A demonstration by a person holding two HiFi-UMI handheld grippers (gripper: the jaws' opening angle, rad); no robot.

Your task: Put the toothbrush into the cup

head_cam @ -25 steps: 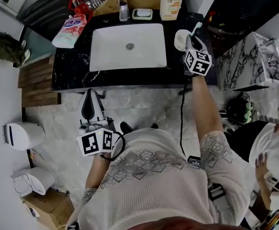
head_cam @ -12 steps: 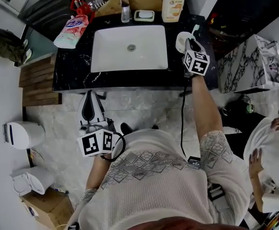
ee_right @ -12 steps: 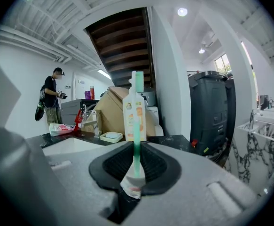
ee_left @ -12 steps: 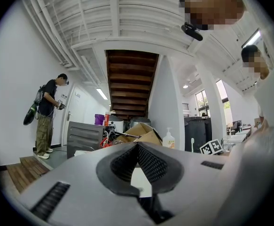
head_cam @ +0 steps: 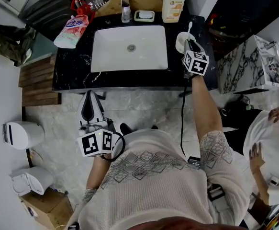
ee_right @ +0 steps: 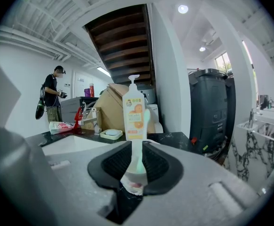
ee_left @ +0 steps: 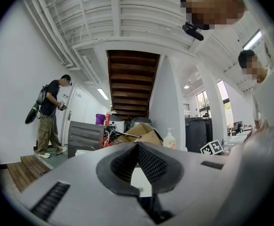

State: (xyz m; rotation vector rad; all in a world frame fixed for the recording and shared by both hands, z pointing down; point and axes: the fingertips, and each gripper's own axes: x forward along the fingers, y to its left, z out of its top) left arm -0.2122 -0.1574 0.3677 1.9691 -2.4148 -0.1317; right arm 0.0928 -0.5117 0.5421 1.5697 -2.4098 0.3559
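Note:
A white cup (head_cam: 179, 41) stands on the black counter just right of the sink. My right gripper (head_cam: 189, 44) hangs at the cup's near right edge, shut on the pale green and white toothbrush (head_cam: 189, 28), whose upper end points away over the cup. In the right gripper view the toothbrush (ee_right: 137, 157) runs up between the dark pads of the right gripper (ee_right: 136, 166); the cup itself is hidden there. My left gripper (head_cam: 88, 102) is held low over the floor, well short of the counter. The left gripper (ee_left: 137, 147) has its pads meeting and holds nothing.
A white sink basin (head_cam: 129, 47) is set in the black counter (head_cam: 72, 66). Behind it are a faucet (head_cam: 125, 9), a soap dish (head_cam: 143, 15), an orange-labelled pump bottle (head_cam: 172, 4) and a pink pack (head_cam: 72, 25). A marble-patterned unit (head_cam: 254, 61) stands right. A person (ee_right: 52, 95) stands far left.
The toothbrush's upper end has swung a little to the left, closer over the cup, with the right gripper nearly in place. The left gripper has not moved.

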